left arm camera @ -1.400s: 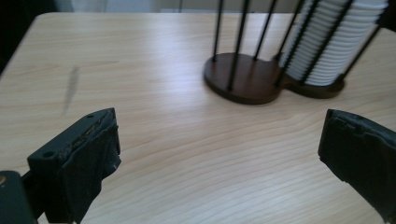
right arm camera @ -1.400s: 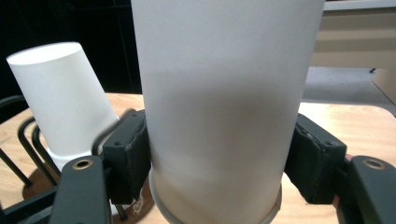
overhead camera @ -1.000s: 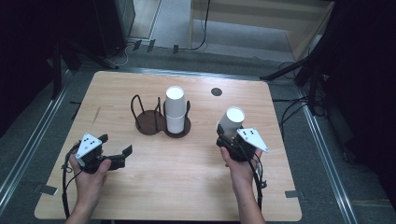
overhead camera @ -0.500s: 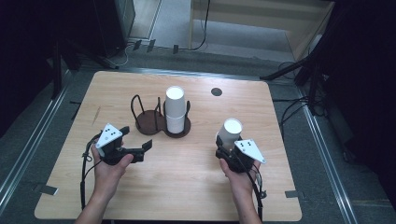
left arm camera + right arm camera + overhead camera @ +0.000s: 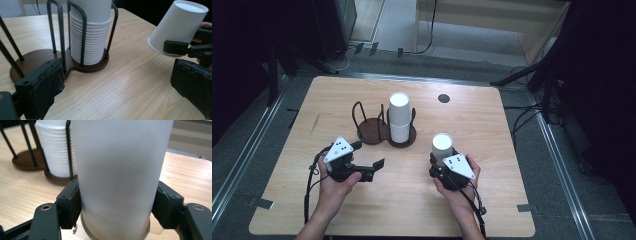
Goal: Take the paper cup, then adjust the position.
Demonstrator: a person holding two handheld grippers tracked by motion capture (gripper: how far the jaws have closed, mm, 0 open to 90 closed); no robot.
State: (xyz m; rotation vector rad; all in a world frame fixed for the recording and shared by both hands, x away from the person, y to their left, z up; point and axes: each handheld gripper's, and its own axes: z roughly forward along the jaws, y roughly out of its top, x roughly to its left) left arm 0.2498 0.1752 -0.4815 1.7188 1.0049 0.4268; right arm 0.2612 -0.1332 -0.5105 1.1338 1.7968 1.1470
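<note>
Right gripper (image 5: 443,161) clamps upturned paper cup (image 5: 442,146), seemingly clear of table; left gripper (image 5: 373,167) jaws spread, empty, cup stack (image 5: 399,118) at 1 o'clock.

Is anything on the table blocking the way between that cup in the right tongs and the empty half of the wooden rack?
Nothing visible: bare table separates the cup from the empty ring.
</note>
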